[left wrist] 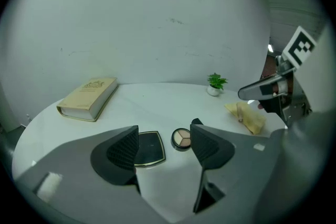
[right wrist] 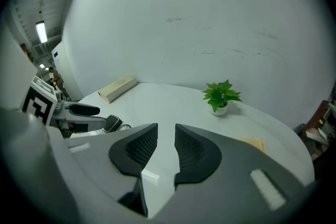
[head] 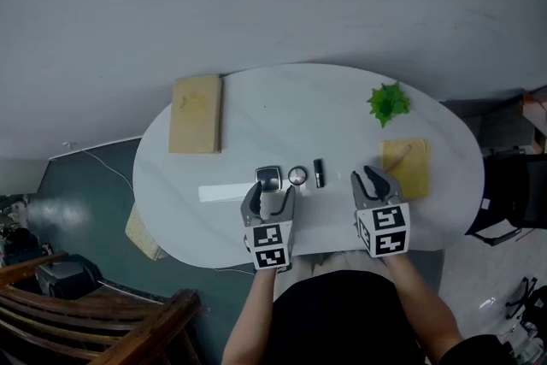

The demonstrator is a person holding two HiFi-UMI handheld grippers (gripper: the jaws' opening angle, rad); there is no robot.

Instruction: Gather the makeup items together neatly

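Note:
On the white oval table (head: 282,111), a square black compact (head: 268,179), a round eyeshadow compact (head: 297,176) and a black lipstick (head: 319,173) lie in a close row. My left gripper (head: 271,192) hovers just in front of the square compact, jaws open and empty. In the left gripper view the square compact (left wrist: 148,148) and the round compact (left wrist: 182,138) show between the jaws, on the table beyond them. My right gripper (head: 369,178) stands open by a narrow gap to the right of the lipstick, with nothing between its fingers (right wrist: 140,149).
A tan book (head: 195,114) lies at the table's back left and a small potted plant (head: 389,102) at the back right. A yellow cloth (head: 407,167) with a brush on it sits beside the right gripper. A white strip (head: 224,193) lies left of the left gripper.

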